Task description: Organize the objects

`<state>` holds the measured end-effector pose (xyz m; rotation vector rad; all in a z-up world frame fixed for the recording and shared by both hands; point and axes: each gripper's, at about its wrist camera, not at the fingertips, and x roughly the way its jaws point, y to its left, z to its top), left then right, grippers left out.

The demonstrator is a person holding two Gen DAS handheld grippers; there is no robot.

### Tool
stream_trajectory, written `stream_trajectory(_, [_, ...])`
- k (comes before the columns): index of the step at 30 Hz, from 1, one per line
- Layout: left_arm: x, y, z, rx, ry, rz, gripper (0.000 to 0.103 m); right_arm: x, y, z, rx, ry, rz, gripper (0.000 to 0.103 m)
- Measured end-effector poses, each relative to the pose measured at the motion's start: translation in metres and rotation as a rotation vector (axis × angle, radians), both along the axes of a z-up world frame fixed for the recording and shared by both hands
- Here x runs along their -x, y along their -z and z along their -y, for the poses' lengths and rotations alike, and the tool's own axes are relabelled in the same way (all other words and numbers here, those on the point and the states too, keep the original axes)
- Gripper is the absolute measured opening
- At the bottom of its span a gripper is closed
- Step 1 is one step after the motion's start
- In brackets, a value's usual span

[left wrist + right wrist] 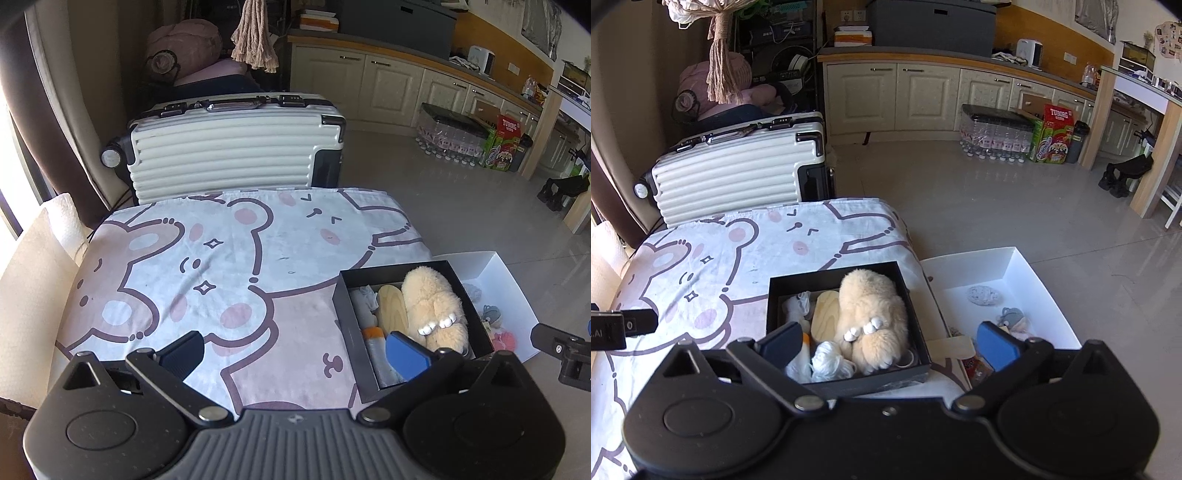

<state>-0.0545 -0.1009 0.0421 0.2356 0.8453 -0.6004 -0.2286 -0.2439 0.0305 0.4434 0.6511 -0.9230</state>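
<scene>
- The table, under a bear-print cloth (229, 266), carries a black box (774, 295) at its right edge; a white box (1032, 273) sits just beside it, past that edge.
- The left gripper (295, 352) hangs released, jaws spread wide, empty, its right finger over the black box's near-left corner.
- The right gripper (888, 341) is likewise wide open and empty, straddling the black box's near-right corner.
- A cream plush slipper (871, 317) fills the black box's right side, a wooden piece (825, 314) just left of it.
- Only the right wrist view shows white yarn (831, 360) at the near wall and a grey toy (1012, 315) clearly in the white box.
- A red carton (1057, 115) by the cabinets reads "TUBORG".
</scene>
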Motion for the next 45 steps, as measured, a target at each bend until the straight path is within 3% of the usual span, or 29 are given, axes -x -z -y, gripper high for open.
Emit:
stream_trajectory(11, [0.0089,-0.0016,0.0026,-0.018,0.032,0.046,0.103,0.0044,0.0013,0.0010,-0.009,0.022,-0.004,0.103])
stream_trajectory(45, [0.0025,0.0052,-0.0022,-0.034,0.017,0.025,0.103,-0.0033,0.0012,-0.0026,-0.009,0.007,-0.025,0.103])
